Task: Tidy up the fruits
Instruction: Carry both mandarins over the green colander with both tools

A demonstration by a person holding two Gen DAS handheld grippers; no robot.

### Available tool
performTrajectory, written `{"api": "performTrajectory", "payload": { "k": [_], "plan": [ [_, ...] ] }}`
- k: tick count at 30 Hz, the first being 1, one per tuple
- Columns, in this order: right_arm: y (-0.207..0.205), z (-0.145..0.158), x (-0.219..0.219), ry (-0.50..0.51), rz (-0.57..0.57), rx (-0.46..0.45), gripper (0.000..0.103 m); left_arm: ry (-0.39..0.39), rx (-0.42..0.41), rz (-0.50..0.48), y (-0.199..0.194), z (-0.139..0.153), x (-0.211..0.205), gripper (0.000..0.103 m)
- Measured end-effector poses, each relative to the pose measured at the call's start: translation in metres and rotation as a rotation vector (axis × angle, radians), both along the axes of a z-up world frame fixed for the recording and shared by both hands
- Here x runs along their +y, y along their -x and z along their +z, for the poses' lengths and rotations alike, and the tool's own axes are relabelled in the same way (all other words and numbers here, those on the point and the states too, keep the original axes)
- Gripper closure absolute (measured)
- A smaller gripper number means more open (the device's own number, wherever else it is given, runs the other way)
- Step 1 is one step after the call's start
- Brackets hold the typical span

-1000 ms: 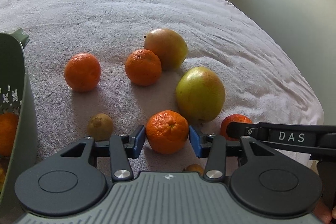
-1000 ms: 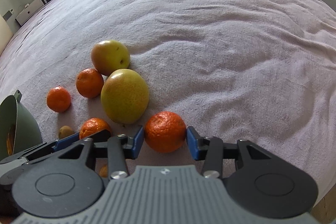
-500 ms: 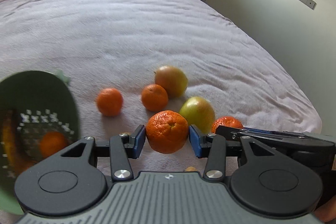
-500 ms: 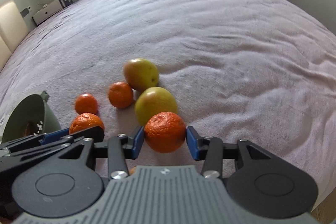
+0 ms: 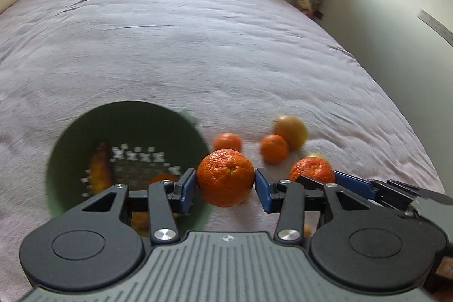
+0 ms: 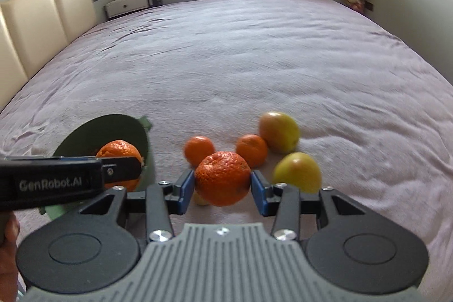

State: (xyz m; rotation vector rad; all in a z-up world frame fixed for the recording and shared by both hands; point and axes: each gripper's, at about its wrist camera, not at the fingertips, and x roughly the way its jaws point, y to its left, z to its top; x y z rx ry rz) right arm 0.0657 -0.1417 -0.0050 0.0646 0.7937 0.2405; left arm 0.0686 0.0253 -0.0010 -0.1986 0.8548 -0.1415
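Left wrist view is showing the bed [image 5: 198, 47] carrying the green colander [image 5: 73, 149] near its close edge, loose fruit lying beside it. Left gripper [image 5: 225, 186] is clamping one mandarin [image 5: 225, 177] above that edge; right gripper [image 6: 222, 186] is clamping another mandarin [image 6: 222, 177].

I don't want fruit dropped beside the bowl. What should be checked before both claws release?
1. Left claw shut on its tangerine: ok.
2. Right claw shut on its tangerine: ok.
3. Green bowl upright, mouth open: ok.
4. Room in the bowl: ok, only a few fruits inside.
5. Left tangerine over the bowl's mouth: cannot tell.
6. Right tangerine over the bowl: not ok, it hangs over the loose fruits on the bed.
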Motion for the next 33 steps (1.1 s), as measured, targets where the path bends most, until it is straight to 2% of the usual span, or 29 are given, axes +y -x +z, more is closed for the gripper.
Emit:
{"api": "performTrajectory", "payload": {
  "k": [7, 13, 18, 22, 33],
  "plan": [
    [0.007, 0.007, 0.046, 0.067, 0.159, -0.067, 0.062, 0.004, 0.035, 0.101, -0.002, -0.004, 0.04, 0.052],
    [0.008, 0.007, 0.085, 0.162, 0.306, -0.1, 0.062, 0.021, 0.075, 0.135, -0.008, -0.01, 0.063, 0.052],
    [-0.002, -0.003, 0.1, 0.226, 0.362, -0.07, 0.062, 0.033, 0.097, 0.156, -0.013, -0.017, 0.072, 0.052],
    [-0.009, -0.006, 0.108, 0.261, 0.405, -0.076, 0.062, 0.009, 0.101, 0.165, -0.018, -0.023, 0.072, 0.052],
    [-0.03, -0.026, 0.129, 0.373, 0.514, -0.092, 0.062, 0.039, 0.144, 0.179, -0.034, -0.046, 0.077, 0.052]
  ]
}}
